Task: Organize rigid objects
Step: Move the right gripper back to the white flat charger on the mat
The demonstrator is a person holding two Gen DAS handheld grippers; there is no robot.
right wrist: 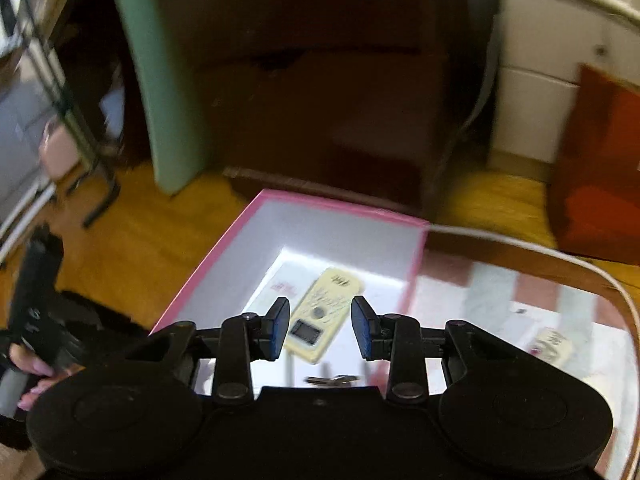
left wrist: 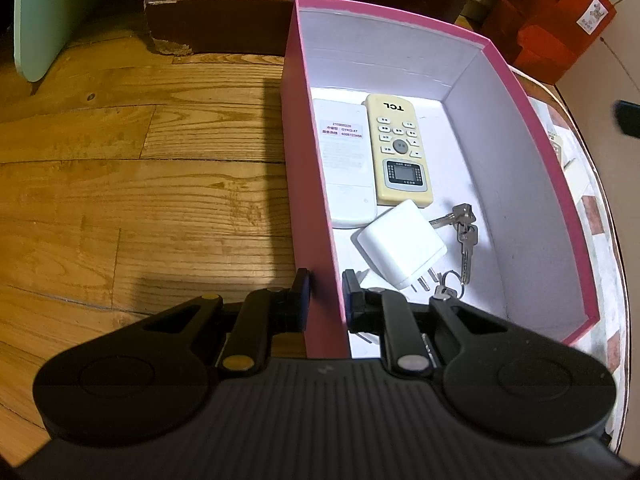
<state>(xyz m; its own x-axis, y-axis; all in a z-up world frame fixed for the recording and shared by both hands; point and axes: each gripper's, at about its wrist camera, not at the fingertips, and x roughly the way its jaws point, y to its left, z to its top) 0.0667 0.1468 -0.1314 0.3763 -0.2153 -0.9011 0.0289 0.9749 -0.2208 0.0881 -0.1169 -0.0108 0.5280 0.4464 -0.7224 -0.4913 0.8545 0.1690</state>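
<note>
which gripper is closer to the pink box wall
Left. The left gripper is clamped on the pink box side wall; the right gripper hangs open above the box interior, touching nothing.

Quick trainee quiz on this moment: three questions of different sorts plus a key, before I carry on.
1. True or false: the left gripper is shut on a wall of the pink box.
2. What lies right beside the yellow remote in the box? A) scissors B) white remote C) cup
3. Fill in: the keys lie next to the white ____.
Key: 1 true; 2 B; 3 charger.
</note>
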